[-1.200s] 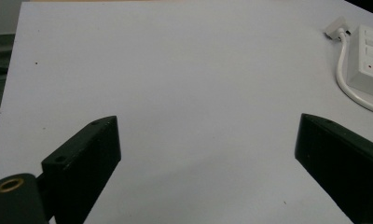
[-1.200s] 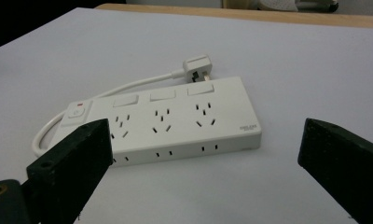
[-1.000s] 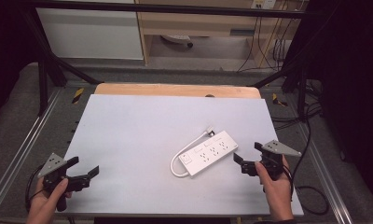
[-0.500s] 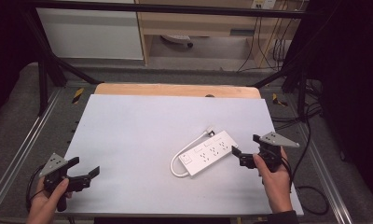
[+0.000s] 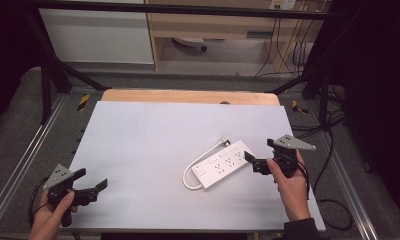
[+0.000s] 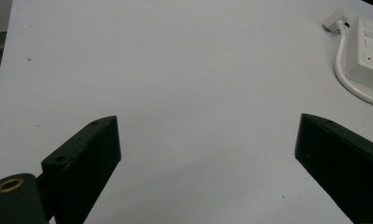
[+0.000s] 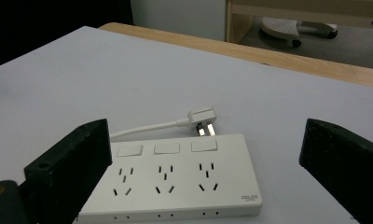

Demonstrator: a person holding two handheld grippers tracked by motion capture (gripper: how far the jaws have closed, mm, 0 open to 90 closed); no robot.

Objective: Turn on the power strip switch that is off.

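- One white power strip (image 5: 223, 163) lies flat on the table (image 5: 138, 135), right of centre, its long axis running diagonally: the near-left end toward the person, the far-right end toward the right gripper (image 5: 255, 162).
- In the right gripper view it carries three sockets in a row, each with its own switch (image 7: 166, 148) above, so three switches.
- One short white cord (image 5: 189, 176) loops out of the strip's near-left end and runs along its far side to a single plug (image 5: 225, 142), which lies on the table just beside the far-right end.
- The right gripper, held in the right hand (image 5: 293, 185), sits at the strip's far-right end with its jaws spread wide; from above it seems just short of touching, though I can't be sure.
- The left gripper (image 5: 90, 185), held in the left hand (image 5: 50, 217), is at the near-left corner, well apart from the strip, jaws spread wide with nothing between them.
- The strip lies well inside all four table edges, with bare tabletop across the left half and the far side.
- A wooden edge (image 5: 188, 96) shows along the table's far side.
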